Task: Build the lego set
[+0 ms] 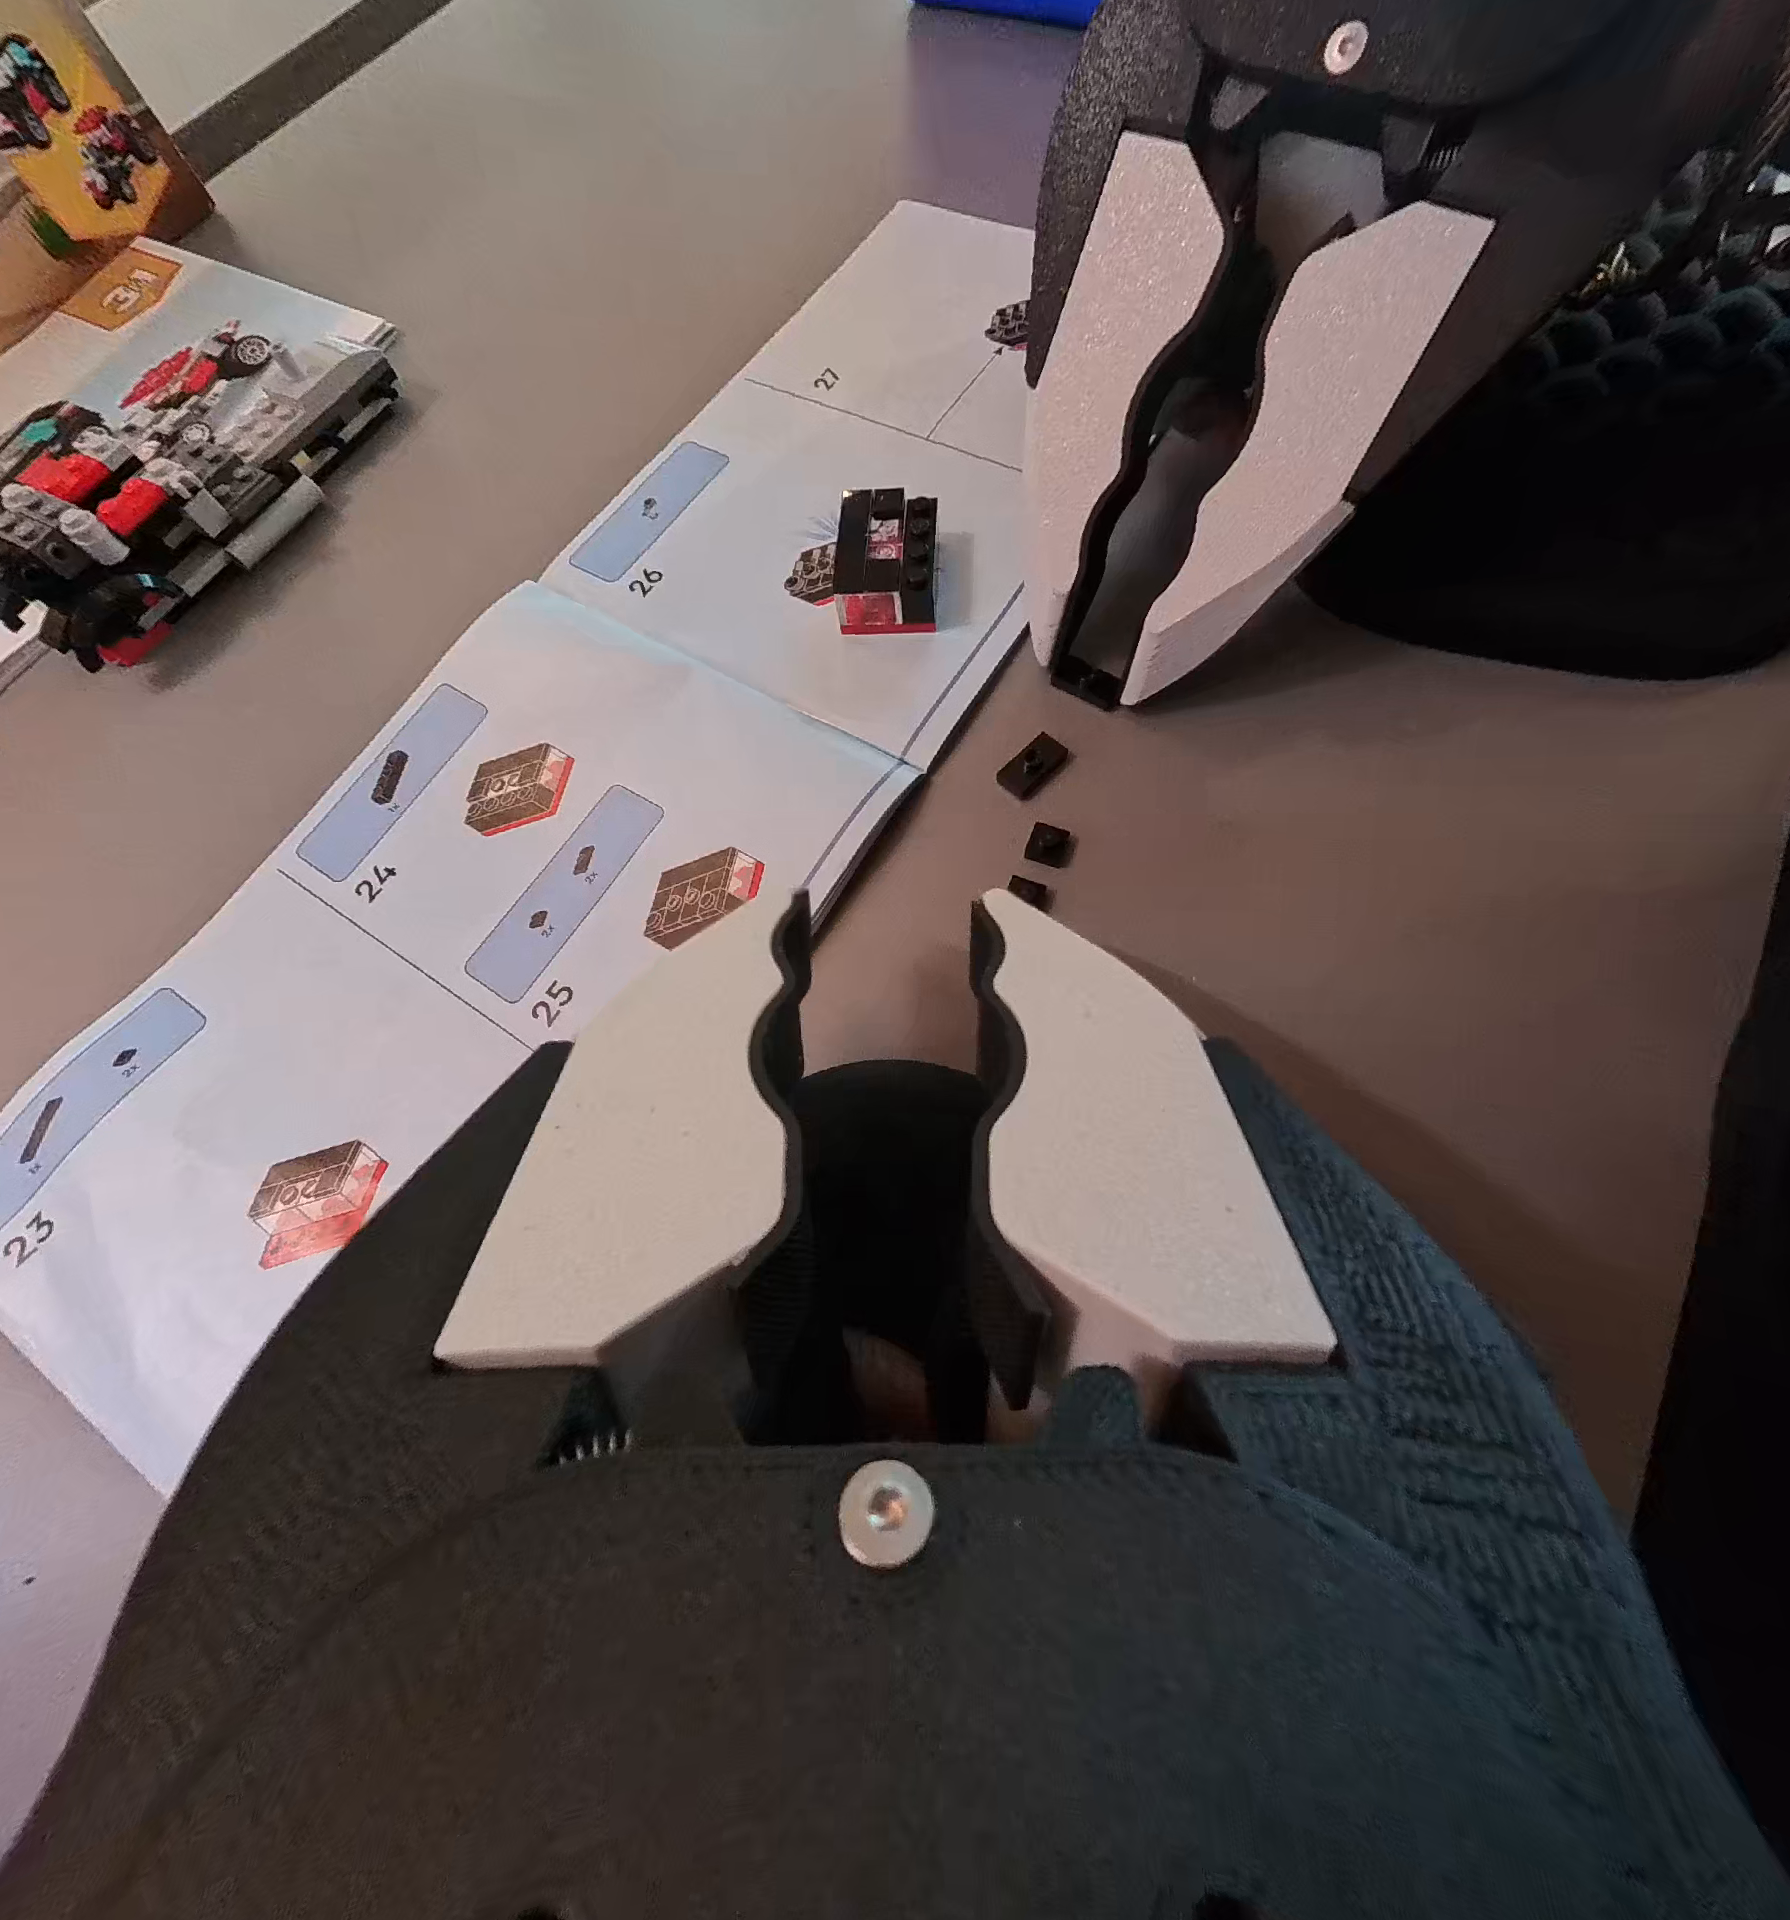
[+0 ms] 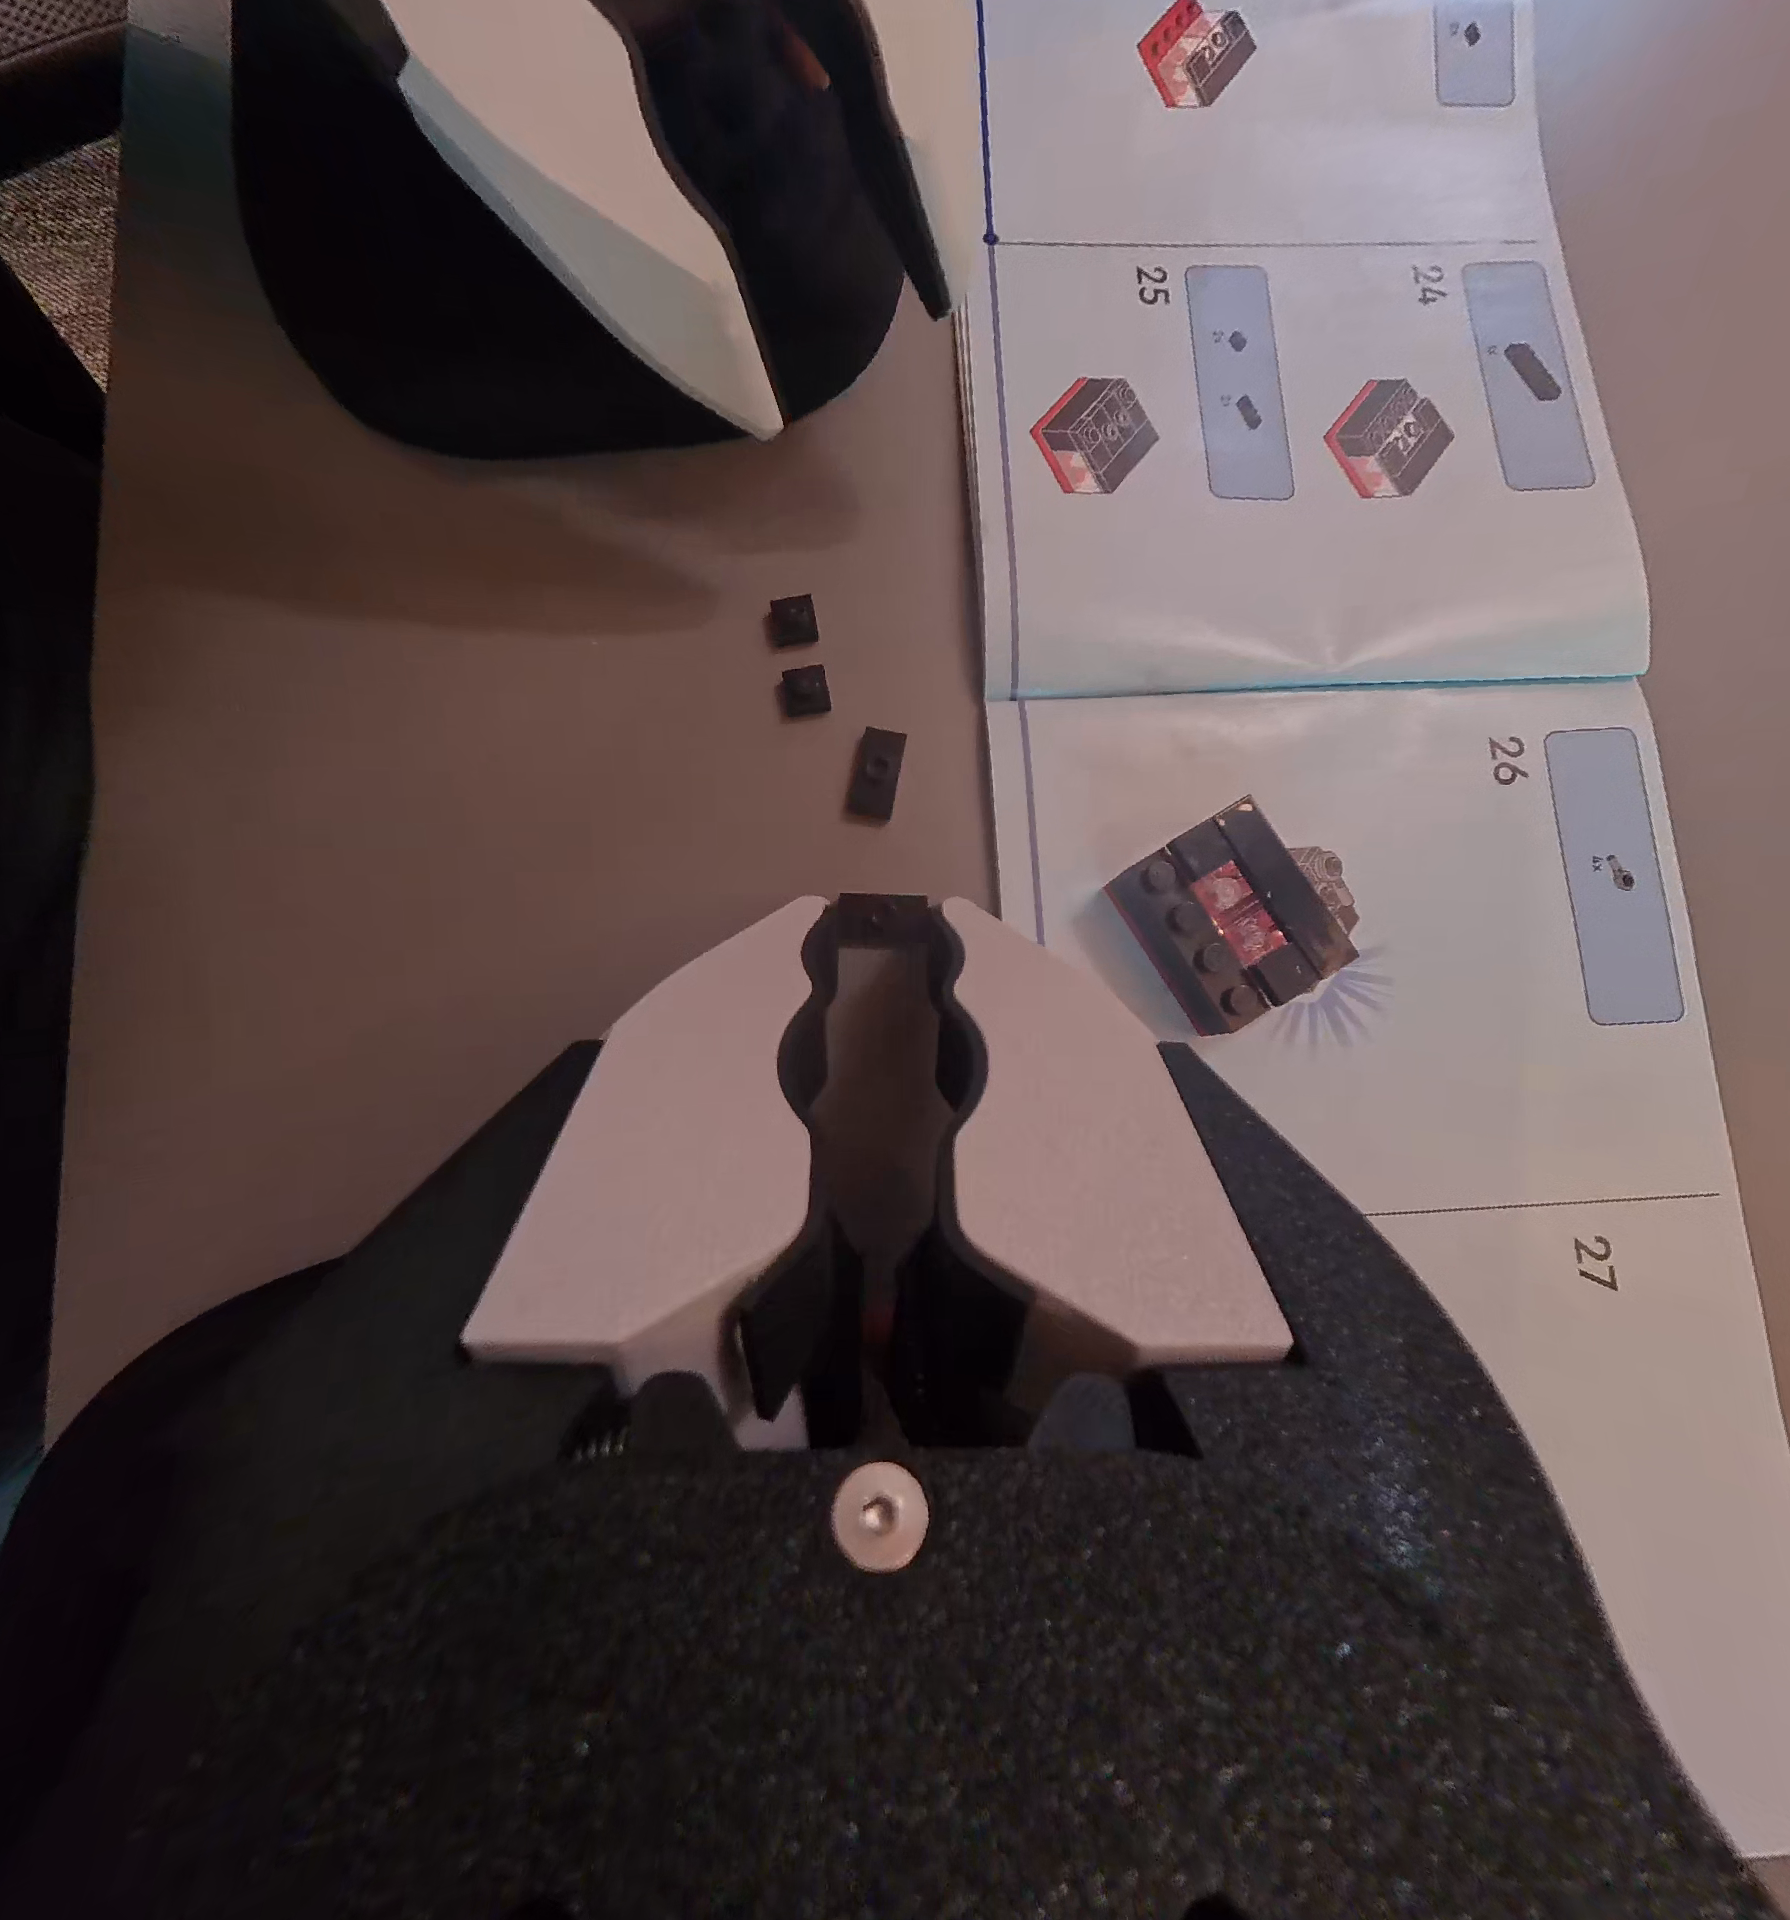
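right wrist view shows the right tool [image 2: 878, 914] closed on a small black plate [image 2: 878, 920] at its tips; the red-and-black block [image 2: 1229, 940] lies on the instruction booklet [image 2: 1390, 582] to its right. three black pieces [image 2: 875, 771] wait ahead on the bench [image 2: 455, 831]. the left tool [image 1: 886, 914] hangs open, empty. the truck model [image 1: 143, 499] looks largely built.

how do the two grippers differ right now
The right gripper is shut on a small black plate at its tips; the left gripper is open and holds nothing. The right gripper's tips sit low by the instruction booklet edge, while the left gripper's tips are near the loose black pieces. Both have pale fingers on black bodies.
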Demonstrator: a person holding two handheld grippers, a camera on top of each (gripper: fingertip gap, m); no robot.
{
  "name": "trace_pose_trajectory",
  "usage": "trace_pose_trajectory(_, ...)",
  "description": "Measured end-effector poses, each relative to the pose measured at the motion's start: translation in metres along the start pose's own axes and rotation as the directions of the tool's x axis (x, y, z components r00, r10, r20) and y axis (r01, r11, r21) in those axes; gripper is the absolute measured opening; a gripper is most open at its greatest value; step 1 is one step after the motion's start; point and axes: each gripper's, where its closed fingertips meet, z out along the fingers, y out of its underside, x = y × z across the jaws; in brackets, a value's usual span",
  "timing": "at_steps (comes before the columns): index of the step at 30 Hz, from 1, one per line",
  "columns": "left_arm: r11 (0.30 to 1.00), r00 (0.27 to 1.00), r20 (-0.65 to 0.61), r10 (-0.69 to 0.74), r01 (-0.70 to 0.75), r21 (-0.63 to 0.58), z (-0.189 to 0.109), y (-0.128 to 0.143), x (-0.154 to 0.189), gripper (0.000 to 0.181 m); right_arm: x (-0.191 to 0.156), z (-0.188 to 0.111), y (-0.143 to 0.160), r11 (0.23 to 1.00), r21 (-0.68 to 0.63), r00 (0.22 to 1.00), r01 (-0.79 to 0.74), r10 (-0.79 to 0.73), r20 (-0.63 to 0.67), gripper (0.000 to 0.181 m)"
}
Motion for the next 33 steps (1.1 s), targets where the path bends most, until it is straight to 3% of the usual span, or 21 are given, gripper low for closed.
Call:
trace_pose_trajectory(15,0.998,1.000,-0.026,0.016,-0.017,-0.055,0.004,0.006,0.004,0.030,0.001,-0.008,-0.006,0.999,0.049,0.999,-0.015,0.016,-0.031,0.016)
trace_pose_trajectory(25,0.983,0.989,-0.043,0.141,-0.145,-0.115,0.005,0.008,0.014,0.034,0.039,-0.034,0.008,0.989,0.079,0.975,-0.129,0.141,-0.169,0.016)
trace_pose_trajectory(33,0.990,0.990,-0.099,0.097,-0.106,-0.093,0.029,-0.023,0.000,0.052,0.061,-0.032,0.016,0.993,0.041,0.979,-0.107,0.113,-0.172,0.016)
